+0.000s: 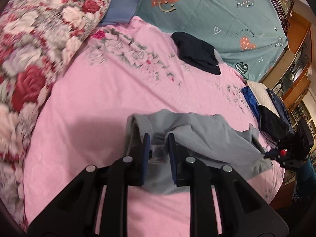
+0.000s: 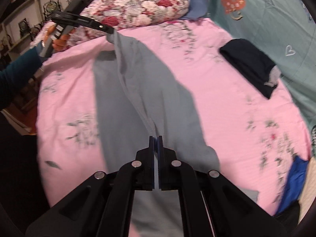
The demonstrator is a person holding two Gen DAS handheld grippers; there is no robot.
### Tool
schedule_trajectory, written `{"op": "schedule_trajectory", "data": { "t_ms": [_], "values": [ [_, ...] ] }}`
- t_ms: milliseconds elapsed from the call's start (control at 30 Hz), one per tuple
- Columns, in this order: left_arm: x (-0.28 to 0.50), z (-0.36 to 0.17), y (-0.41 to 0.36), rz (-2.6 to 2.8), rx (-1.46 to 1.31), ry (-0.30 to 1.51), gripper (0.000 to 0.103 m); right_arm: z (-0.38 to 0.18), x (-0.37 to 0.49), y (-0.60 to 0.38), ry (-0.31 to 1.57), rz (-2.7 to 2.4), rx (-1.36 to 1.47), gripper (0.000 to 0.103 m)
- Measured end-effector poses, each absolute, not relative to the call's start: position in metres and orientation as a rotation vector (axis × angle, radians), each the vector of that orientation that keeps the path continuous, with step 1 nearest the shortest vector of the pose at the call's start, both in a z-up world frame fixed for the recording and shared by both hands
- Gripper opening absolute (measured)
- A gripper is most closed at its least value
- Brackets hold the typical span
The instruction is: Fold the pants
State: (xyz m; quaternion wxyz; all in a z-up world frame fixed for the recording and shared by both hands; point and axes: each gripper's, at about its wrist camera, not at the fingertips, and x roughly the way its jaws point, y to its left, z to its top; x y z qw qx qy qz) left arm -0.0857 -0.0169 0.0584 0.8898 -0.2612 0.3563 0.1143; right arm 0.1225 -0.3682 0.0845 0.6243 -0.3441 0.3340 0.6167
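Grey pants hang stretched between my two grippers above the pink bedsheet. In the left wrist view my left gripper is shut on a bunched end of the fabric, and the right gripper grips the other end at the far right. From the right wrist view the grey pants run from my right gripper, shut on them, up to the left gripper at the upper left. A hand with a teal sleeve holds that gripper.
A folded dark garment lies on the sheet near a teal heart-print duvet. A rolled floral quilt lies along one side. Blue and dark clothes are piled at the bed's edge, by a wooden cabinet.
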Motion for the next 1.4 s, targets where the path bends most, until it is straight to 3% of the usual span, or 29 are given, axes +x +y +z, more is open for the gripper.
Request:
{"op": "schedule_trajectory", "data": {
  "t_ms": [233, 333, 400, 467, 600, 667, 933, 1033, 1100, 1133, 1267, 1400],
  "values": [
    [-0.114, 0.042, -0.018, 0.304, -0.499, 0.786, 0.019, 0.049, 0.078, -0.369, 0.872, 1.49, -0.767, 0.002],
    [-0.122, 0.04, -0.015, 0.325, -0.512, 0.788, 0.034, 0.049, 0.079, -0.369, 0.884, 1.492, -0.748, 0.002],
    [-0.124, 0.039, -0.012, 0.31, -0.56, 0.779, 0.053, 0.049, 0.08, -0.371, 0.897, 1.488, -0.749, 0.002],
    [-0.123, 0.038, -0.012, 0.286, -0.631, 0.766, 0.063, 0.047, 0.078, -0.371, 0.915, 1.493, -0.778, 0.002],
    [-0.111, 0.03, -0.011, 0.236, -0.76, 0.761, 0.063, 0.04, 0.071, -0.373, 0.954, 1.506, -0.834, 0.011],
    [-0.103, 0.026, -0.009, 0.215, -0.813, 0.771, 0.063, 0.042, 0.065, -0.373, 0.913, 1.513, -0.85, 0.027],
    [-0.088, 0.016, -0.009, 0.232, -0.911, 0.795, 0.061, 0.04, 0.06, -0.355, 0.804, 1.465, -0.858, 0.028],
    [-0.087, 0.015, -0.006, 0.251, -0.92, 0.785, 0.053, 0.023, 0.058, -0.349, 0.773, 1.419, -0.935, 0.028],
    [-0.086, 0.014, -0.006, 0.261, -0.921, 0.785, 0.016, 0.016, 0.059, -0.349, 0.779, 1.419, -0.947, 0.024],
    [-0.086, 0.014, -0.005, 0.253, -0.934, 0.787, 0.011, 0.016, 0.061, -0.35, 0.799, 1.435, -0.926, 0.011],
    [-0.092, 0.025, -0.006, 0.273, -0.908, 0.749, 0.007, 0.028, 0.064, -0.358, 0.807, 1.461, -0.871, 0.001],
    [-0.104, 0.048, -0.011, 0.288, -0.853, 0.702, 0.007, 0.047, 0.064, -0.369, 0.807, 1.487, -0.815, 0.001]
  ]
}}
